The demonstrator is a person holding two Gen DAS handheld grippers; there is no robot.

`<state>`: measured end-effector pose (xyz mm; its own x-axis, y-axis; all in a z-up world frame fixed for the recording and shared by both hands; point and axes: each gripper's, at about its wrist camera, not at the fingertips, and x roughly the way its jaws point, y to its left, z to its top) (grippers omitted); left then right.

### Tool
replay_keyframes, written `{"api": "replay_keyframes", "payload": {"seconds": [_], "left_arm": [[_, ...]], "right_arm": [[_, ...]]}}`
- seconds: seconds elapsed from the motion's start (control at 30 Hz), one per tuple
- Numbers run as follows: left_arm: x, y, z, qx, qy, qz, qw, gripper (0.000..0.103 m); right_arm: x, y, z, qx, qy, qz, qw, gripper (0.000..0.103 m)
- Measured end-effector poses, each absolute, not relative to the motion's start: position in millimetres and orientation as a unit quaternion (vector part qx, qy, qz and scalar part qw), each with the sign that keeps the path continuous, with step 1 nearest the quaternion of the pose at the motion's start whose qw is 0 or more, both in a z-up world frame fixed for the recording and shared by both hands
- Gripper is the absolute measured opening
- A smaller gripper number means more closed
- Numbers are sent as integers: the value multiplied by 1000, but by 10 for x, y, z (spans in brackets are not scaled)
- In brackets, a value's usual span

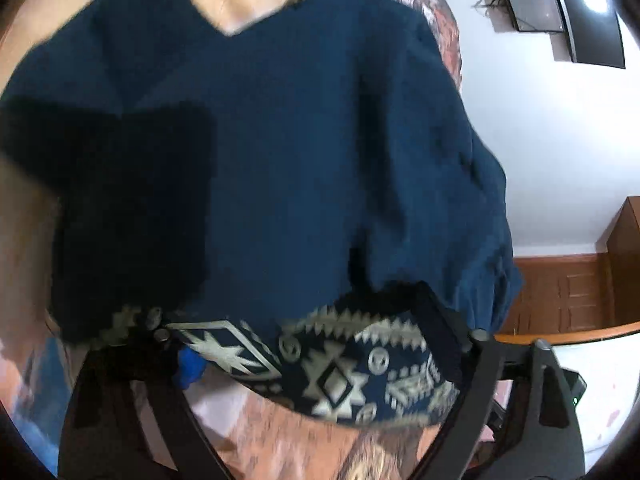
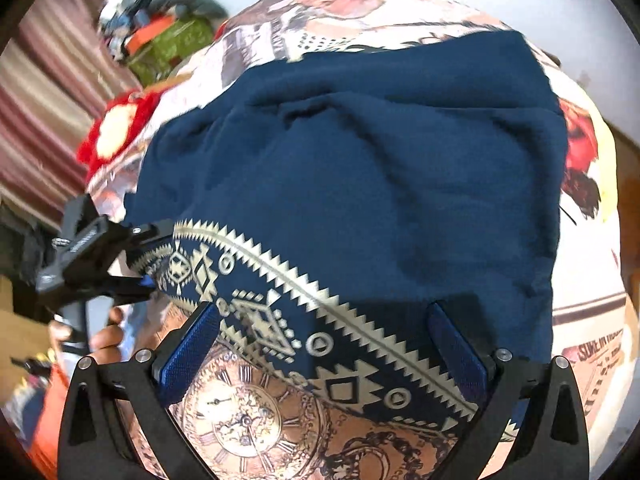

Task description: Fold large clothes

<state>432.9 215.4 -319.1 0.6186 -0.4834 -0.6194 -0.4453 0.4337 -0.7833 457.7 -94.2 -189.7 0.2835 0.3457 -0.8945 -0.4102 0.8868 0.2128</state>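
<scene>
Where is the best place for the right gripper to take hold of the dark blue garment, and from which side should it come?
Probably the patterned hem band of the blue garment, approached from the near edge. That band runs between the open fingers of the right gripper and lies over the printed bedcover, while the left gripper already has the same band further along.

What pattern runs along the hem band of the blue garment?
The hem band carries cream geometric motifs, zigzags, diamonds and circles, on navy; clearest in the right wrist view.
</scene>
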Motion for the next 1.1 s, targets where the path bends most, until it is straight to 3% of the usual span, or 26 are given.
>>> {"api": "replay_keyframes", "payload": {"seconds": [0.07, 0.13, 0.17, 0.23, 0.3, 0.63, 0.77, 0.9, 1.03, 1.1], "left_arm": [[4385, 2160, -3167, -527, 430, 9, 733, 66], [4417, 2175, -3129, -518, 422, 31, 743, 38], [4414, 2181, -3100, -510, 422, 40, 748, 30], [4399, 2156, -2989, -493, 413, 42, 765, 17], [4368, 2070, -2838, -465, 403, 43, 787, 14], [3521, 1884, -1917, -355, 326, 58, 874, 8], [3277, 1940, -2015, -343, 340, 80, 872, 8], [3292, 2033, -2403, -355, 387, 90, 846, 9], [3392, 2119, -2640, -364, 437, 102, 816, 31], [3418, 2173, -2678, -385, 435, 101, 808, 33]], "right_arm": [[4610, -977, -1888, -22, 548, 228, 805, 103], [4613, -1044, -1866, -17, 544, 224, 809, 103], [4625, -1067, -1856, -14, 541, 220, 811, 103], [4623, -1142, -1836, -8, 540, 218, 813, 103], [4612, -1157, -1834, -5, 541, 217, 813, 103], [4497, -783, -1643, -23, 503, 242, 829, 103], [4415, -416, -1714, -42, 500, 268, 823, 103], [4321, -64, -2130, -102, 531, 269, 798, 103], [4197, 76, -2294, -170, 506, 265, 803, 103], [4204, 62, -2287, -169, 510, 269, 800, 103]]}}
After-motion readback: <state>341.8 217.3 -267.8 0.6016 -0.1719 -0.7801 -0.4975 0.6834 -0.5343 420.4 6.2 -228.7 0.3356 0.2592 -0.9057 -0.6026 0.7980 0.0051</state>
